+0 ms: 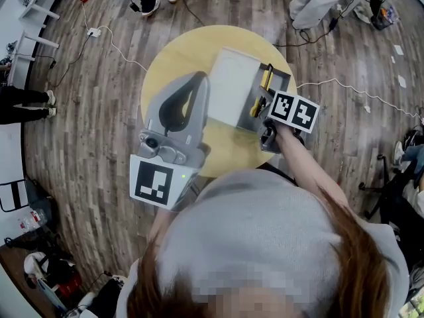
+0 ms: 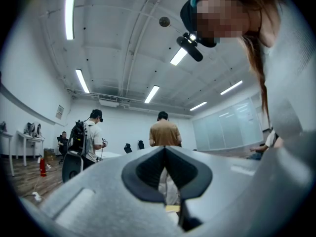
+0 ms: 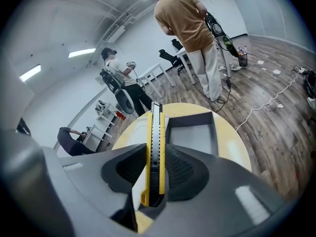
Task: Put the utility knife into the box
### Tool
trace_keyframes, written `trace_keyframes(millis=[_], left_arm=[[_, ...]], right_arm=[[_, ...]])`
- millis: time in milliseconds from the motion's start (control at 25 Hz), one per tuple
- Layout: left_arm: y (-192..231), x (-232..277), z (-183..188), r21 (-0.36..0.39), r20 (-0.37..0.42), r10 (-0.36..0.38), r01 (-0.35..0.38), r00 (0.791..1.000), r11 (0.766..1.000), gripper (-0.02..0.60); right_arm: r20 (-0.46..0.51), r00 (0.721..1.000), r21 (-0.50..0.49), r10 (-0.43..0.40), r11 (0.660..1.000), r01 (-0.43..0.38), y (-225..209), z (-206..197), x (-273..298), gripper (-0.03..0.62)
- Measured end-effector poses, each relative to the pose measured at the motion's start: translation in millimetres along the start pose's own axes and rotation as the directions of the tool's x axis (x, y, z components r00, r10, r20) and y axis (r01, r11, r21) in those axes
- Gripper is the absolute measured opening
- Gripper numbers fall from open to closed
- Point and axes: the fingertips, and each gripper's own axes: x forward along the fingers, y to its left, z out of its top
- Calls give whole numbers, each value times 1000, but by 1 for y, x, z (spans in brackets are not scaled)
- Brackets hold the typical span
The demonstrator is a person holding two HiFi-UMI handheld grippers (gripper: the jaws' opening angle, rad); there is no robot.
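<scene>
Right gripper (image 1: 260,105) is clamped on the utility knife (image 3: 156,132). Its ribbed pads squeeze the yellow handle from both sides, so most of the knife juts forward past the fingertips and the butt pokes out behind them. Under and ahead of that gripper spreads the round yellow table (image 1: 169,61). On it, directly beyond the jaws, sits the box (image 3: 190,119), with an open grey compartment in front of the tips and a white panel (image 1: 228,85) just to the gripper's left. In the head view the knife's front end hangs over the compartment. It seems not yet to touch the floor, though I cannot be sure of the gap. Off to the right gripper's left, and raised nearer the head camera, the left gripper (image 1: 194,78) has its jaws pressed together on nothing and takes no part.

By my judgement, the step in hand is the lowering and release. It should go best with the knife's long axis turned along the compartment's long side. The knife can then sink until the handle lies flat between the walls. After that the jaws should part fully and draw straight back, so the pads don't drag it out.
</scene>
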Motion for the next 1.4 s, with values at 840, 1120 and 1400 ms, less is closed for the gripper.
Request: trace_keyframes(millis=[840, 1120, 1400], left_arm=[[8, -11, -12, -31, -28, 34, -35, 999, 999, 3], [7, -10, -10, -28, -23, 29, -30, 999, 999, 3], [5, -10, -9, -32, -28, 26, -27, 999, 999, 3]], right_arm=[[-108, 986, 35, -126, 991, 130, -40, -34, 31, 117], [-146, 979, 58, -142, 987, 152, -48, -42, 39, 117], [-166, 974, 64, -152, 984, 165, -50, -46, 43, 117]])
